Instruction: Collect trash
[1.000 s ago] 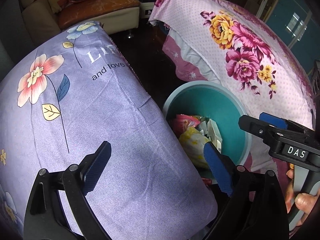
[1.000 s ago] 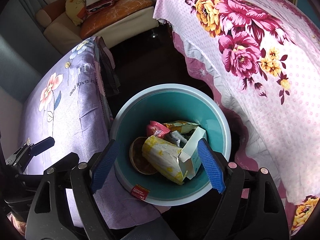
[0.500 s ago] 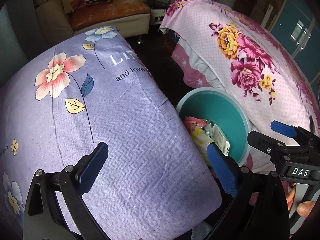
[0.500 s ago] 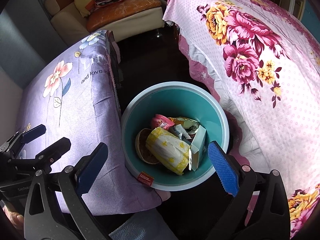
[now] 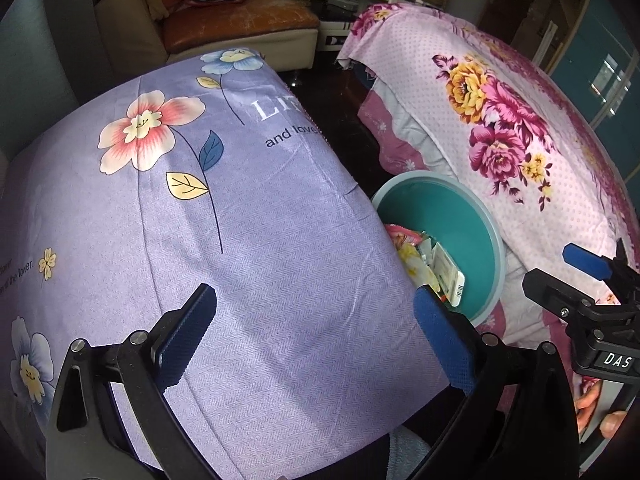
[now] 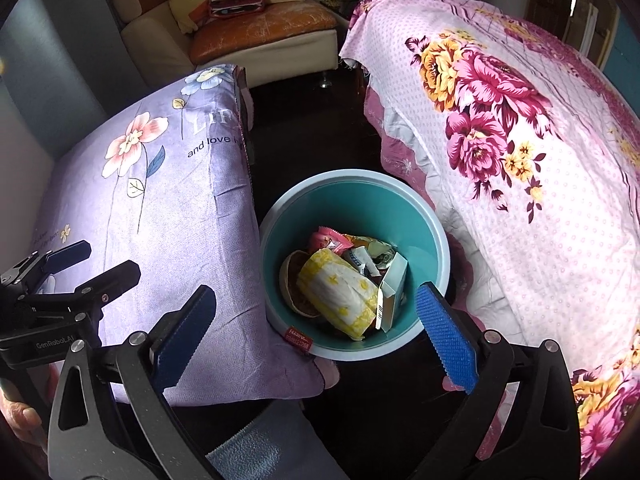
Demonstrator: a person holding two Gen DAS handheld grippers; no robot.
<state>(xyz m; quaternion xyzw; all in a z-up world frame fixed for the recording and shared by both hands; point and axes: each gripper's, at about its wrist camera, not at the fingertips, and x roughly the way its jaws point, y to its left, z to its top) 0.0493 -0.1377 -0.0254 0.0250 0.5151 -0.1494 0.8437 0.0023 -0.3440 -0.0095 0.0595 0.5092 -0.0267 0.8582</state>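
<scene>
Both claws are hanging wide and empty: right claw (image 6: pixel 316 332) directly above the teal bin (image 6: pixel 442 240), left claw (image 5: pixel 316 334) beside it over the purple bed (image 5: pixel 240 240).

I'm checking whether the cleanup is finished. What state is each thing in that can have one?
Teal trash bin: upright, no lid, partly filled.
Yellow-and-white wrapper: lying in the bin, on top.
Small white carton: in the bin, flap open.
Pink wrapper: in the bin.
Left gripper: open, empty.
Right gripper: open, empty.
</scene>
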